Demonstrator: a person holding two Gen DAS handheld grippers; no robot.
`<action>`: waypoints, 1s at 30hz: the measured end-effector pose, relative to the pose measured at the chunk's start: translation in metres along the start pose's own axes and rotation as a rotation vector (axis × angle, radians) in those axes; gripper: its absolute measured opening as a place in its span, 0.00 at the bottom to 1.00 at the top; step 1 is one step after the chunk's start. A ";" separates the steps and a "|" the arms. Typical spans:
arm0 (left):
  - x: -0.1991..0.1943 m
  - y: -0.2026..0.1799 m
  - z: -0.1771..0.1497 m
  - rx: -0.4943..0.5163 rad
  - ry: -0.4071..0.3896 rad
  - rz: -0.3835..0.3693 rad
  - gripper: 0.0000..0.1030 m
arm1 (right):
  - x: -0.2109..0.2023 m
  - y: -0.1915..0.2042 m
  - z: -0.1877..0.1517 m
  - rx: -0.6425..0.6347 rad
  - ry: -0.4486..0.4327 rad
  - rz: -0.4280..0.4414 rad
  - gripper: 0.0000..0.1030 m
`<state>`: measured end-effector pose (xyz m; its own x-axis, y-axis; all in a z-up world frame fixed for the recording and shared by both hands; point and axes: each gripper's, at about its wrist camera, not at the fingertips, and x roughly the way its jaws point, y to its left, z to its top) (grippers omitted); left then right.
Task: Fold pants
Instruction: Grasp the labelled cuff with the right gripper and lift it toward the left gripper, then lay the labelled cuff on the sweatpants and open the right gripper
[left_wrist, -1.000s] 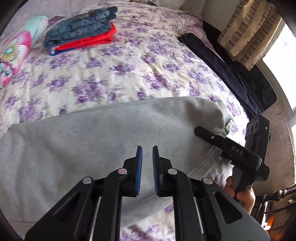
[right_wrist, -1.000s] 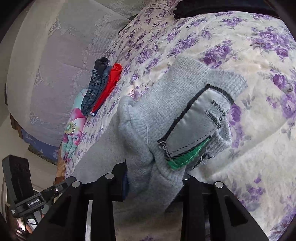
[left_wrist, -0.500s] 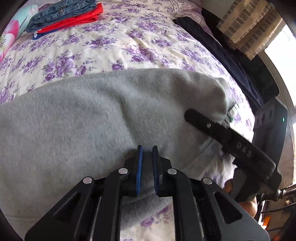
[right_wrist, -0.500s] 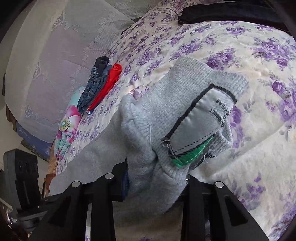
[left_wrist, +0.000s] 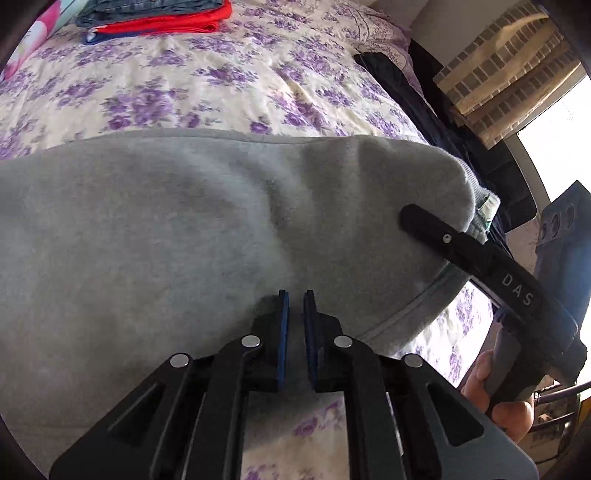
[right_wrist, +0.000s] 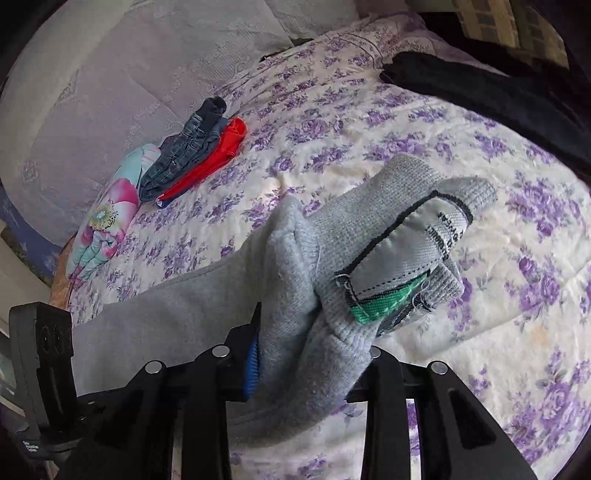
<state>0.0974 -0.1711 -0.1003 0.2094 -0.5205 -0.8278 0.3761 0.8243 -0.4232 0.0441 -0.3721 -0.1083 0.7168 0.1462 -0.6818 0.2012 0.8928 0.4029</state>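
Now my left hand-held gripper (left_wrist: 295, 306) has dropped onto the grey pants (left_wrist: 166, 229), pads pressed together with a pinch of fleece between them. My right hand-held gripper (right_wrist: 314, 343) has lifted, clamped on the ribbed waistband (right_wrist: 402, 221) above the flowered bed (right_wrist: 480, 147). Both ends look secured, so the fold can begin.

The floral bed (left_wrist: 229, 85) carries grey pants (left_wrist: 166, 229), folded clothes (right_wrist: 192, 155), a dark garment (right_wrist: 480, 92).
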 end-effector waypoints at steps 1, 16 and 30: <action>-0.015 0.007 -0.005 0.002 -0.031 0.022 0.09 | -0.008 0.010 0.002 -0.029 -0.021 -0.012 0.31; -0.127 0.205 -0.064 -0.295 -0.166 0.184 0.09 | 0.035 0.218 -0.072 -0.682 0.044 -0.122 0.32; -0.122 0.203 -0.063 -0.257 -0.171 0.192 0.09 | 0.017 0.224 -0.054 -0.607 0.131 0.106 0.64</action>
<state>0.0914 0.0739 -0.1082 0.4105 -0.3626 -0.8367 0.0804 0.9284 -0.3629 0.0658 -0.1464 -0.0625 0.6169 0.2633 -0.7416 -0.3082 0.9479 0.0801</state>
